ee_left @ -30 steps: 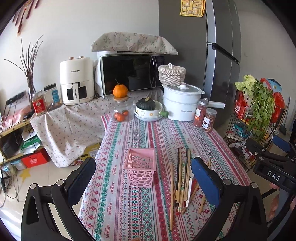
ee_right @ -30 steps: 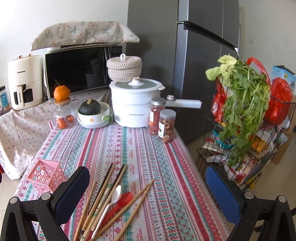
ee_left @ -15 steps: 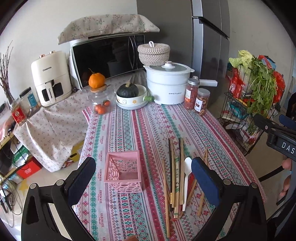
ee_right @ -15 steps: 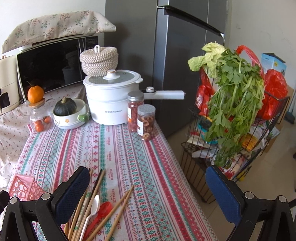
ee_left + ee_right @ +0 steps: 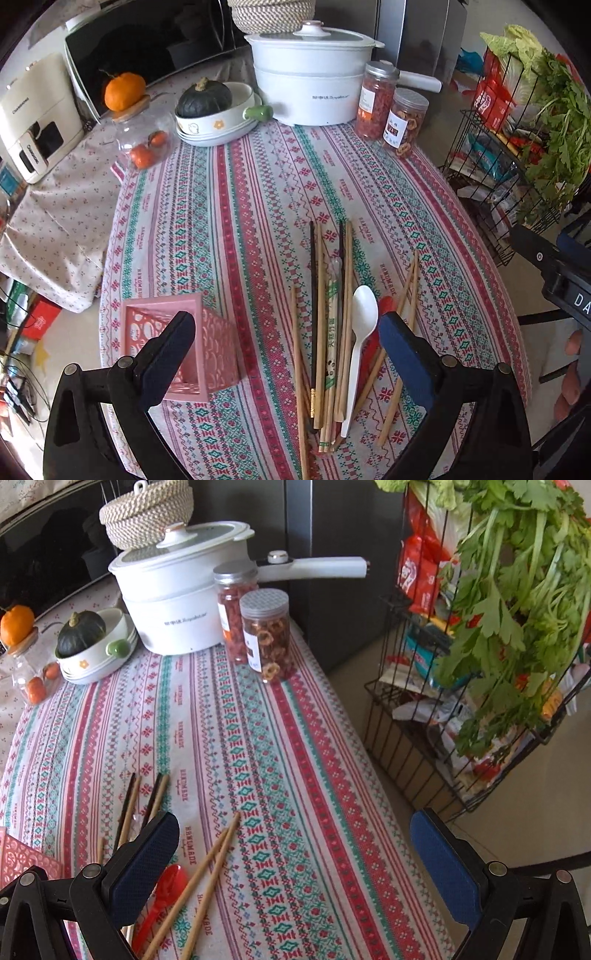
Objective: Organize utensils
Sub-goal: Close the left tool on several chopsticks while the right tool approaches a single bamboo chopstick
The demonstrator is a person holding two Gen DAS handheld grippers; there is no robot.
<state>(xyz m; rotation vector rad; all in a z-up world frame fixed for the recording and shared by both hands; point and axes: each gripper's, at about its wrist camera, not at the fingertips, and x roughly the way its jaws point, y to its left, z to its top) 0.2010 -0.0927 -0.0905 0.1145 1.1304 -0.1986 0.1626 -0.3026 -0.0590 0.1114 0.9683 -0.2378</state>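
Note:
A pink perforated basket (image 5: 184, 347) stands on the striped tablecloth near the front left. Right of it lie several wooden and dark chopsticks (image 5: 325, 314), a white plastic spoon (image 5: 360, 332) and a red spoon (image 5: 162, 897), partly hidden. A separate chopstick pair (image 5: 207, 878) lies to the right. My left gripper (image 5: 286, 350) is open and empty, above the chopstick pile, its left finger in front of the basket. My right gripper (image 5: 295, 856) is open and empty over the table's right edge; the basket's corner (image 5: 22, 860) shows at far left.
At the table's back stand a white pot (image 5: 314, 88), two snack jars (image 5: 391, 107), a bowl with a dark squash (image 5: 210, 110) and a glass jar topped with an orange (image 5: 140, 125). A wire rack with greens (image 5: 498, 646) stands right of the table.
Both grippers have moved forward and tilted down toward the table. The utensils and basket now appear closer. Nothing was grasped.

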